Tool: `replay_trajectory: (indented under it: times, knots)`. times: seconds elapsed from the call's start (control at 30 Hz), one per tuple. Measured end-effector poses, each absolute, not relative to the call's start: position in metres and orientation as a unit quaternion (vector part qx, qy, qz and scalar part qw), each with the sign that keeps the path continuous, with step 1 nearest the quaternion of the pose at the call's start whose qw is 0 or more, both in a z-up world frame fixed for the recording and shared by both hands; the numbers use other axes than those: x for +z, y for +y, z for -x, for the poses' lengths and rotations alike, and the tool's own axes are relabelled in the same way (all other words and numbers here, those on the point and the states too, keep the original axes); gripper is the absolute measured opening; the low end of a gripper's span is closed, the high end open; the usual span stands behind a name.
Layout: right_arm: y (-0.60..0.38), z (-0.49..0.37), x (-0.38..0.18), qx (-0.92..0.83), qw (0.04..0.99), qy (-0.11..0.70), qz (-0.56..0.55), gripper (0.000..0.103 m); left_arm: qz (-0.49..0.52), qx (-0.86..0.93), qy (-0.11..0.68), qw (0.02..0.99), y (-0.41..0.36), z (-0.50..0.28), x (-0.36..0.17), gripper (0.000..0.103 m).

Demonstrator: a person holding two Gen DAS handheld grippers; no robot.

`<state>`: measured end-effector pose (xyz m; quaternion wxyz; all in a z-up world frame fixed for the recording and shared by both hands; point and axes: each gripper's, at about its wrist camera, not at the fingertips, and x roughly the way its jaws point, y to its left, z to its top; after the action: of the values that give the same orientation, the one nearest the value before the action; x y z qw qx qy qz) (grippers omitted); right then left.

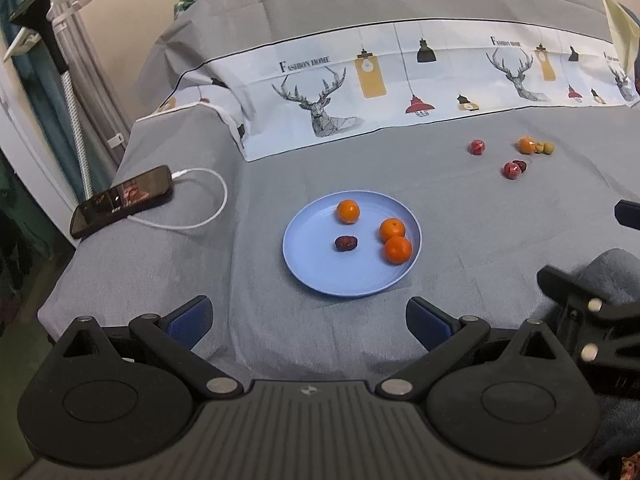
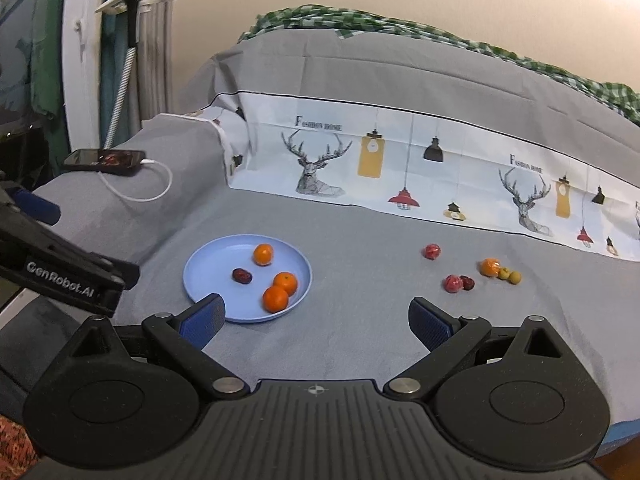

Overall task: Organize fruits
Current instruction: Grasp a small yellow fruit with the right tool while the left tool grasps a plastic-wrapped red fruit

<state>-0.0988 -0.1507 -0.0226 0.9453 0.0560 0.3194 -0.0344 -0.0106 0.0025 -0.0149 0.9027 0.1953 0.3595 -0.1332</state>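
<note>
A blue plate (image 1: 316, 268) (image 2: 208, 276) lies on the grey bedcover and holds three oranges (image 1: 348, 211) (image 2: 263, 254) and a dark red date (image 1: 345, 243) (image 2: 242, 276). To its right, loose on the cover, lie a red fruit (image 1: 477, 147) (image 2: 432, 251), a second red fruit beside a dark date (image 1: 511, 169) (image 2: 453, 283), and an orange with two small green fruits (image 1: 527, 145) (image 2: 490, 267). My left gripper (image 1: 308, 320) is open and empty, just in front of the plate. My right gripper (image 2: 318, 320) is open and empty, in front of the plate's right side.
A phone (image 1: 120, 200) (image 2: 105, 161) on a white charging cable lies on a raised fold at the left. A printed deer-pattern cloth (image 1: 400, 92) (image 2: 400, 168) runs across the back. The left gripper's body (image 2: 60, 268) shows at the left of the right wrist view.
</note>
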Motion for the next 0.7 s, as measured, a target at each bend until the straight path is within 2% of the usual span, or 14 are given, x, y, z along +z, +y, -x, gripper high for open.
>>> replay_trajectory:
  times: [0.3,0.7]
  knots:
    - [-0.207,0.085,-0.042,-0.106,0.931,0.336,-0.100,0.099,-0.189,-0.166,0.366,0.896,-0.044,-0.020,-0.013,0.103]
    - [-0.338,0.059,-0.099,-0.254,0.883,0.360,-0.163,0.099,-0.203,-0.239,0.344,0.885,-0.180,-0.108,-0.024,0.103]
